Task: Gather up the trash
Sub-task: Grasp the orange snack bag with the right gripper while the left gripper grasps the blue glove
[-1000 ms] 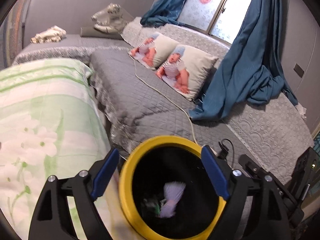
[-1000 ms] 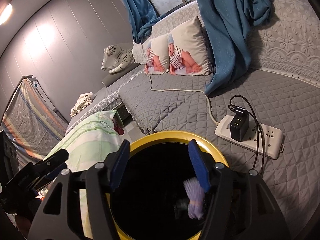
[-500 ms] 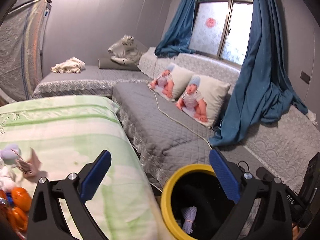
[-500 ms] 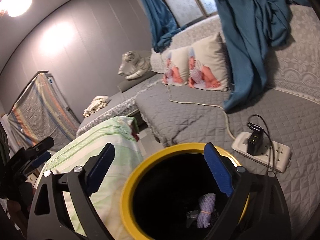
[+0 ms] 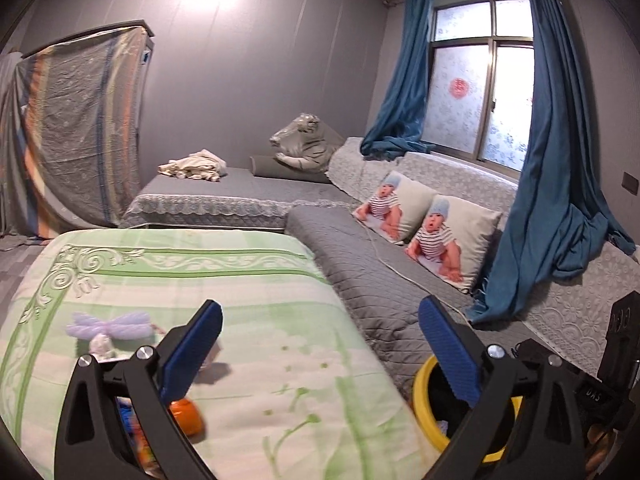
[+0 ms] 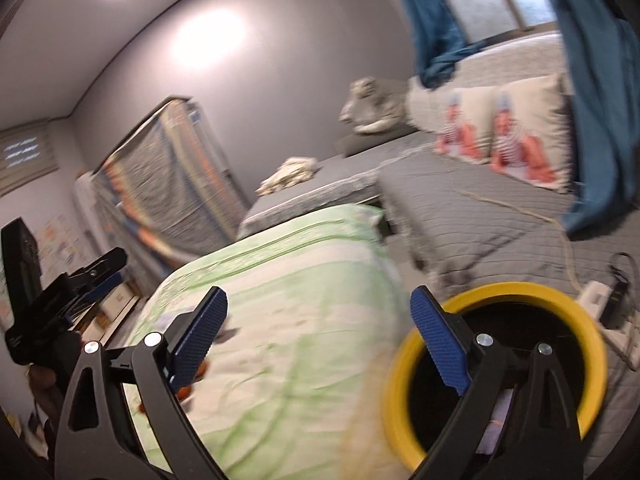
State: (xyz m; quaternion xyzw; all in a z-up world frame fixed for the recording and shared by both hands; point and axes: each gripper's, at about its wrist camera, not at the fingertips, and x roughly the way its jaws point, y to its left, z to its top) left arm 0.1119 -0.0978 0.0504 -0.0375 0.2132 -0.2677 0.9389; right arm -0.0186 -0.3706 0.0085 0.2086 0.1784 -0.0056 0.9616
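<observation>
A black bin with a yellow rim [image 5: 424, 404] stands at the table's right edge, also in the right wrist view [image 6: 592, 364]; purple trash shows inside it. My left gripper [image 5: 320, 348] is open and empty above the green-patterned table [image 5: 248, 280]. A purple wrapper [image 5: 110, 326], a small white scrap [image 5: 100, 346] and orange items [image 5: 184, 418] lie at the table's left. My right gripper [image 6: 318, 338] is open and empty, between table and bin. The left gripper shows at the far left of the right wrist view [image 6: 92, 280].
A grey quilted sofa bed [image 5: 360, 264] with two baby-print pillows [image 5: 428, 232] runs behind the bin. A white power strip with charger [image 6: 608, 304] lies beside the bin. Blue curtains [image 5: 556, 184] hang at right. A covered rack [image 5: 80, 128] stands at back left.
Both grippers have swung left and up, away from over the bin toward the table. The right gripper has opened wider. The purple trash stays in the bin.
</observation>
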